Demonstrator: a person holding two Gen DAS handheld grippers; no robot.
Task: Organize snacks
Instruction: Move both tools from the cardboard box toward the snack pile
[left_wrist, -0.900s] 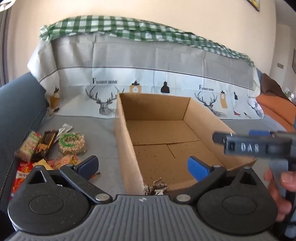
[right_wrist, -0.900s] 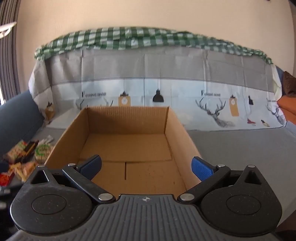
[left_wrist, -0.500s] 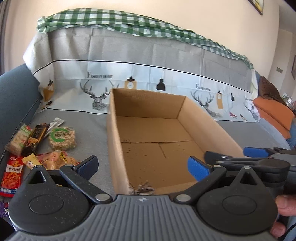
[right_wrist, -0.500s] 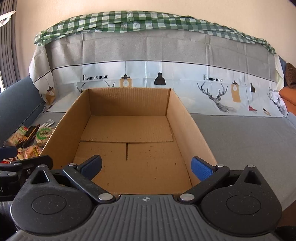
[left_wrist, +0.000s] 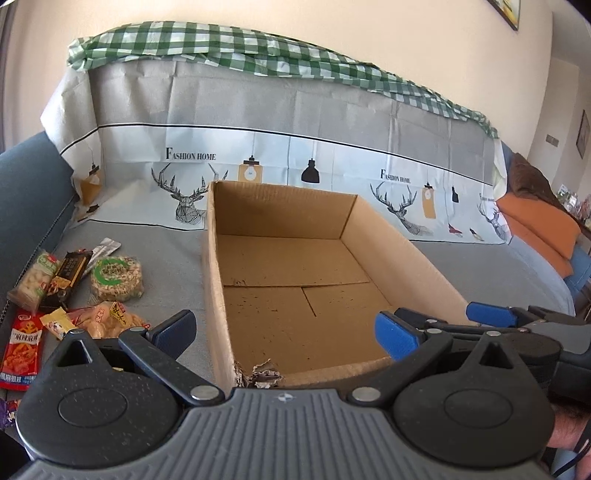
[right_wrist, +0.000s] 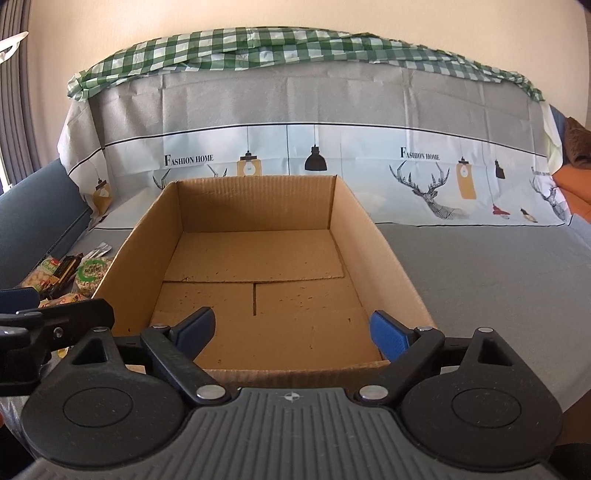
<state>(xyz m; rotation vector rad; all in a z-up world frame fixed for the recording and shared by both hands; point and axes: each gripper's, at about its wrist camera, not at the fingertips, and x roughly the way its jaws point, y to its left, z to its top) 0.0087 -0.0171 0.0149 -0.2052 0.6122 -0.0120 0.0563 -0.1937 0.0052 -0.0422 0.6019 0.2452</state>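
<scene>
An open cardboard box (left_wrist: 384, 243) (right_wrist: 147, 243) stands empty on the grey sofa seat. Left of it lies a heap of snack packets (left_wrist: 70, 291) (right_wrist: 70, 273): a round green-labelled rice cake (left_wrist: 117, 277), a dark bar (left_wrist: 68, 275), a red packet (left_wrist: 22, 343) and several others. My left gripper (left_wrist: 284, 332) is open with nothing between its fingers, straddling the box's near left corner. My right gripper (right_wrist: 291, 330) is open too, over the box's near edge with nothing in it. Each gripper shows at the edge of the other's view.
A grey sofa cover printed with deer and lamps (right_wrist: 424, 173) rises behind the box, with a green checked cloth (right_wrist: 258, 48) on top. A blue armrest (left_wrist: 29, 184) stands at the left and orange cushions (left_wrist: 543, 229) at the far right. A hand (left_wrist: 569, 432) holds the right gripper.
Both views have tilted down and drawn closer to the box. In the left wrist view the right gripper has sunk and turned to lie level beside the box's right wall.
</scene>
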